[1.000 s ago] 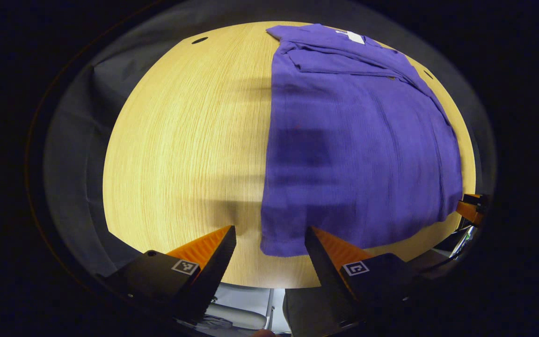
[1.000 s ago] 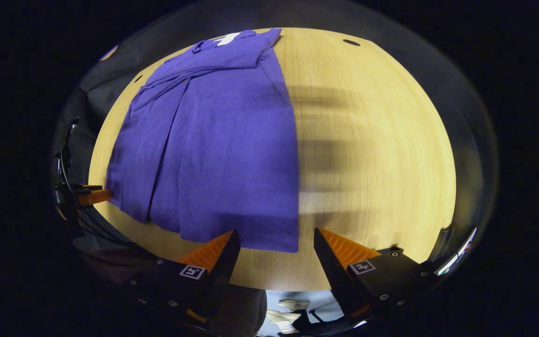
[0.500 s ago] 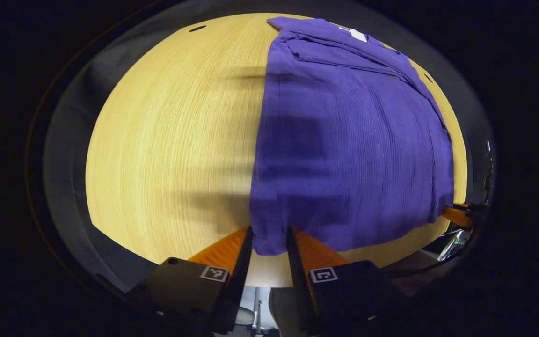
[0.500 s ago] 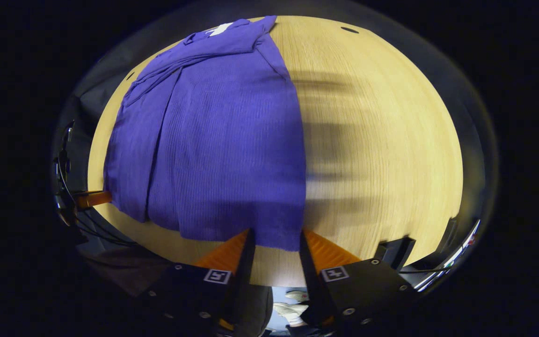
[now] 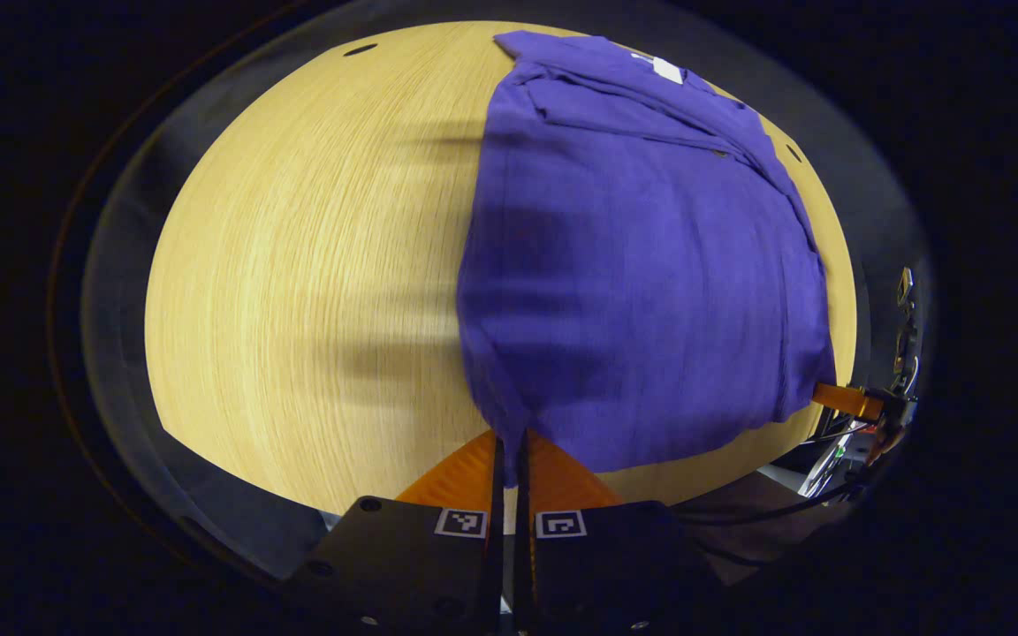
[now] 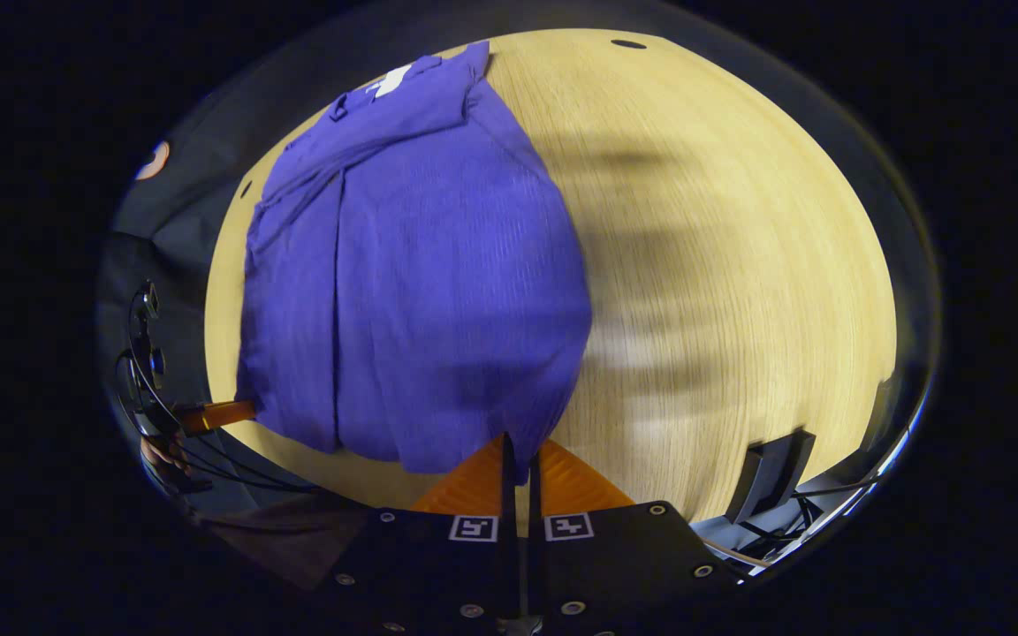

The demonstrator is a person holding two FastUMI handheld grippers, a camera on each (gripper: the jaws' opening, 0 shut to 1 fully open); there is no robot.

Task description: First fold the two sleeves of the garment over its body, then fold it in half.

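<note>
Left gripper view: purple garment [image 5: 641, 265] lies on the wooden table [image 5: 297, 265], filling centre to right of frame, collar end with a white tag at the top, sleeves already folded in over the body; left gripper [image 5: 510, 442] at bottom centre, fingers pressed together on the garment's near hem corner, cloth pinched between them and drawn up into a peak off the table; the other gripper's finger [image 5: 845, 399] shows at the right edge, at the garment's other hem corner, cables beside it.

Right gripper view: same garment [image 6: 421, 283] sits in the centre-left of frame, collar and white tag at top, a lengthwise fold line down its left part; table [image 6: 739, 265] bare wood to the right; right gripper [image 6: 520, 446] at bottom centre, fingers clamped tight on the near hem corner, fabric bunched and lifted there; the left gripper's finger [image 6: 217, 413] shows at the lower left edge touching the far hem corner, cables behind it.
</note>
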